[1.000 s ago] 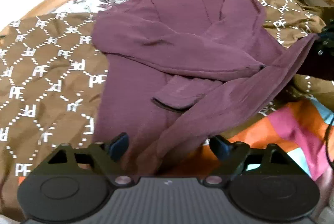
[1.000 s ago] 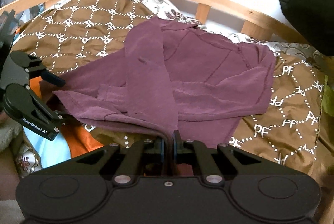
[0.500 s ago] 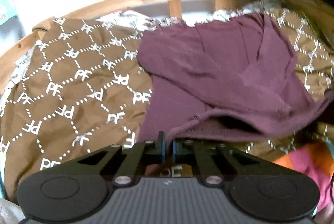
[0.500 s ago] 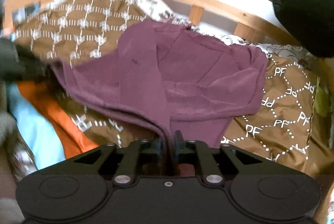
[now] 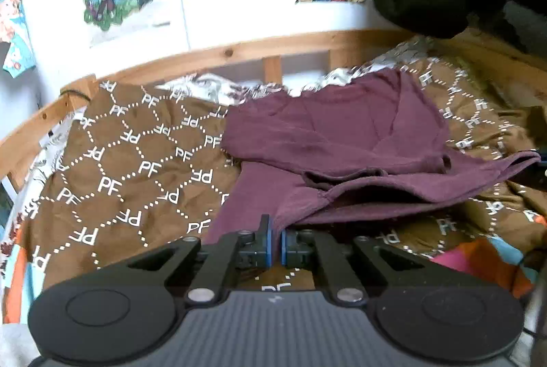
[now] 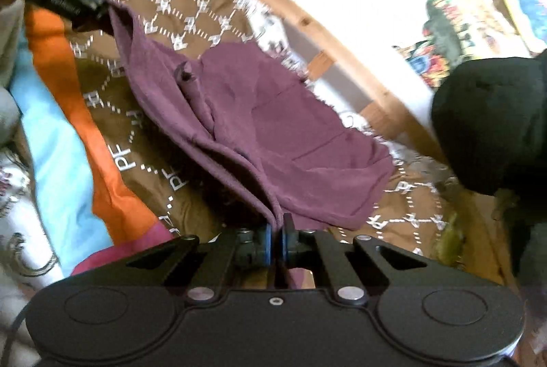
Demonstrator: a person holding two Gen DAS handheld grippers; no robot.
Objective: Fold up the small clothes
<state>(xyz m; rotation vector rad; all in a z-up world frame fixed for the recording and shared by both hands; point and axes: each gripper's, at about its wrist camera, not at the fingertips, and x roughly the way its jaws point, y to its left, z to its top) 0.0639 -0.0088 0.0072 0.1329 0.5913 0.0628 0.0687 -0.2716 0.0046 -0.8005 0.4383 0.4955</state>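
Your left gripper [image 5: 276, 242] is clamped on the near hem of the maroon cotton top [image 5: 342, 141], and your right gripper [image 6: 277, 242] pinches its other hem corner, having just closed further. The top sags between them over the brown monogrammed bedspread [image 5: 136, 161], its far part lying near the wooden bed rail [image 5: 239, 52].

Matt maroon cloth garment [image 5: 328, 134], printed brown fabric bedspread [image 5: 136, 161], bare wood rail [image 5: 239, 50]
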